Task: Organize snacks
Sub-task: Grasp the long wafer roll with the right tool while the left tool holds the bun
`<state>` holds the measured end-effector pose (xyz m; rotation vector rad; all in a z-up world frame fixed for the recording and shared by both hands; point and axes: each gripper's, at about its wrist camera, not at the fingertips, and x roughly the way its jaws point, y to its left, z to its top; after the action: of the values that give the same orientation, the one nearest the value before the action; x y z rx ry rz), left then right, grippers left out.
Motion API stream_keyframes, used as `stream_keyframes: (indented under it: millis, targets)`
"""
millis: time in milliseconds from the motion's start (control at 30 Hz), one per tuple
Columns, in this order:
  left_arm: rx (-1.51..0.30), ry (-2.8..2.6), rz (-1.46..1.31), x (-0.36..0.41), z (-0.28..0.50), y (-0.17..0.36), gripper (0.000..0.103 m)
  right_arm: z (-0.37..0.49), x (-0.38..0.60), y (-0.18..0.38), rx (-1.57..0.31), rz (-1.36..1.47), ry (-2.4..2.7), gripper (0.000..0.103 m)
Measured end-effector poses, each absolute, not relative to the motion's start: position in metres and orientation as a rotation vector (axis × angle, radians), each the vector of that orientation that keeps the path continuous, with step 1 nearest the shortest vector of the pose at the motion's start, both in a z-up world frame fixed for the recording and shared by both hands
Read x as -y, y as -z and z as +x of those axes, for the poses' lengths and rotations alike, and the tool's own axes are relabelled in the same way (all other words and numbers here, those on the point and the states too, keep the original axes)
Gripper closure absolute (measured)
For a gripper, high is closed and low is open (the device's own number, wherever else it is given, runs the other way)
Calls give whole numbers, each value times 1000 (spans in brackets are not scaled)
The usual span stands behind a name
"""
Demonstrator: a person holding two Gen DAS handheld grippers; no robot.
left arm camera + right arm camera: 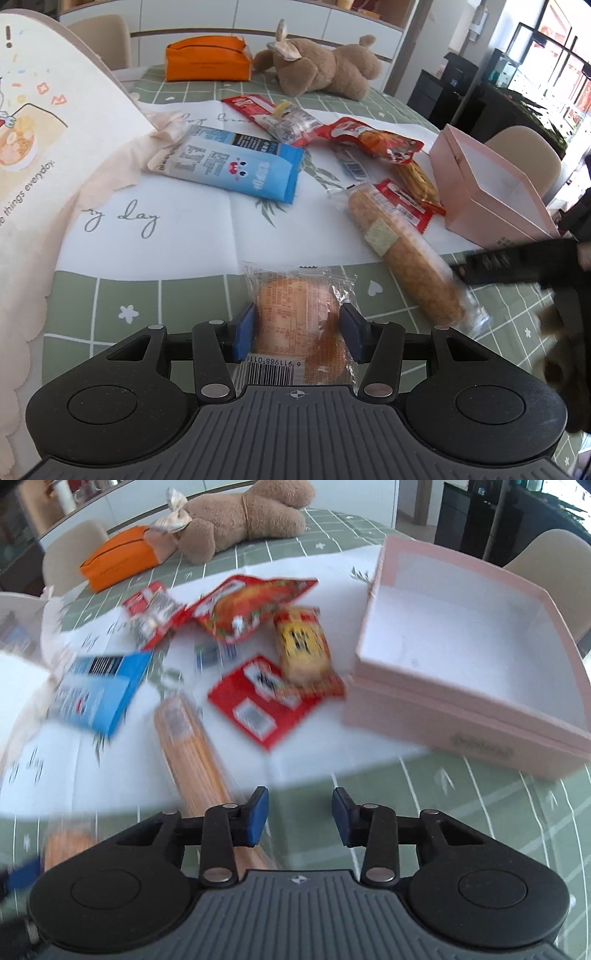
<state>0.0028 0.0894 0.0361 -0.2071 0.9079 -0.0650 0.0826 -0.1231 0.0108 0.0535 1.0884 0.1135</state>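
Observation:
My left gripper (299,332) is shut on a round bun in a clear wrapper (295,310), its blue pads pressing both sides just above the green checked tablecloth. A long wrapped bread stick (406,254) lies to its right. In the right wrist view my right gripper (300,816) stands open with nothing between its fingers; the bread stick (192,746) runs under its left finger. An open pink box (461,709) sits empty to the right. Loose snacks lie on a white mat: a blue packet (99,690), red packets (255,605) and a yellow bar (303,646).
A brown teddy bear (321,66) and an orange pouch (207,59) lie at the table's far side. A large printed cream bag (44,129) stands at the left. Beige chairs ring the round table. The right wrist view is motion-blurred.

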Motion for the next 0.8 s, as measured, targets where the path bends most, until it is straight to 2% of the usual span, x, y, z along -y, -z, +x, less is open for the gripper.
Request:
stream_keyframes:
  millis: [267,367,433,600,733,800]
  targets:
    - [-912,103,-185,-79,1,-37,49,33,143,-39,-978,73,-209,64]
    - [-911,93,-192,-81,0,-37,49,32,132,-42,-968,70,-273,55]
    - [-910,79,-193,-84,-1,-37,49,35,122,-34,-996,73,-281,55]
    - [-912,79,-222,-93,-1,-36,47,29,112,-24,-1057,101,-323,64]
    - [-919,72,-247,-99,0,-35,45,19,110,-27,-1069,59,-342,65]
    - [-920,63,-234,-99,-1,-37,47,20,110,-29,-1049,35,-332,64]
